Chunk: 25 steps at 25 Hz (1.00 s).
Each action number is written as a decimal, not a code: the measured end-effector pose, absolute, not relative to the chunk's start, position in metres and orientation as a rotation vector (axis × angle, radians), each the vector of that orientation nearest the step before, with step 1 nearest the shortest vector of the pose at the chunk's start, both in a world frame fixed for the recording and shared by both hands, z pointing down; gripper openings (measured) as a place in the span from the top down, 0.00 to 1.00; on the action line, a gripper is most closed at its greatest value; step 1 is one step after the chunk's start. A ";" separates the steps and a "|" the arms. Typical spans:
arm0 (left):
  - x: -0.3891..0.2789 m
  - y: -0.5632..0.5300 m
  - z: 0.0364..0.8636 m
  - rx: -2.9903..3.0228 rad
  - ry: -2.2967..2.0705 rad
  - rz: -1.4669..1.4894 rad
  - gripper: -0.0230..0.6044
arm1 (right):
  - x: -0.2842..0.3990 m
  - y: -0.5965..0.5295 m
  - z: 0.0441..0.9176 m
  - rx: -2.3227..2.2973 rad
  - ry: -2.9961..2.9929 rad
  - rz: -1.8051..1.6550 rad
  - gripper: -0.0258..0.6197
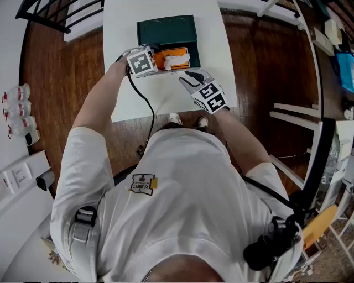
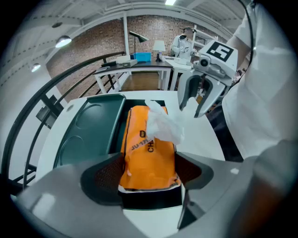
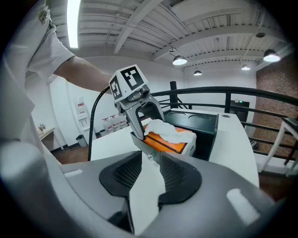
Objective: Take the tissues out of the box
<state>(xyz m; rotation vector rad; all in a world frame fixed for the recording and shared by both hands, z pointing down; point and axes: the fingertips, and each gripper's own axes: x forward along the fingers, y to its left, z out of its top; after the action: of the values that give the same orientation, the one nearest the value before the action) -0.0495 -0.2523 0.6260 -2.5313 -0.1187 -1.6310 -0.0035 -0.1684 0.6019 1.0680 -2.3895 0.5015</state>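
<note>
An orange tissue box (image 1: 185, 52) lies on the white table (image 1: 166, 99), against the front of a dark green tray (image 1: 166, 30). A crumpled white tissue (image 1: 176, 59) sticks up from its top slot. My left gripper (image 1: 154, 59) holds the box's left end. In the left gripper view the box (image 2: 149, 158) fills the gap between both pads, and the tissue (image 2: 163, 123) stands just beyond. My right gripper (image 1: 187, 77) hovers to the right front of the box, apart from it. Its pads (image 3: 174, 176) stand a narrow gap apart with nothing between them. They point at the box (image 3: 167, 144) and tissue (image 3: 170, 130).
A black cable (image 1: 145, 102) runs from the left gripper across the table's front edge. The tray (image 2: 93, 125) is empty and fills the table's back. Wooden floor surrounds the table, with a black railing (image 1: 55, 14) behind and bottles (image 1: 16, 94) at far left.
</note>
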 end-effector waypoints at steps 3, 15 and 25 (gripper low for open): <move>-0.055 -0.252 0.636 -2.560 -0.134 -1.688 0.42 | -0.003 -0.163 0.607 1.062 -2.383 0.520 0.79; -0.049 -0.257 0.606 -2.561 -0.010 -1.624 0.50 | 0.003 -0.157 0.608 1.049 -2.400 0.519 0.80; -0.057 -0.198 0.538 -2.540 0.056 -1.501 0.51 | 0.023 -0.144 0.560 1.025 -2.498 0.332 0.80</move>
<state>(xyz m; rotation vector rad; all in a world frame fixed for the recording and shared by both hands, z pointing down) -0.0572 -0.1979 0.5377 -2.5398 0.0558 -1.5014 0.0232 -0.1442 0.5596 1.0251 -2.4980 0.3321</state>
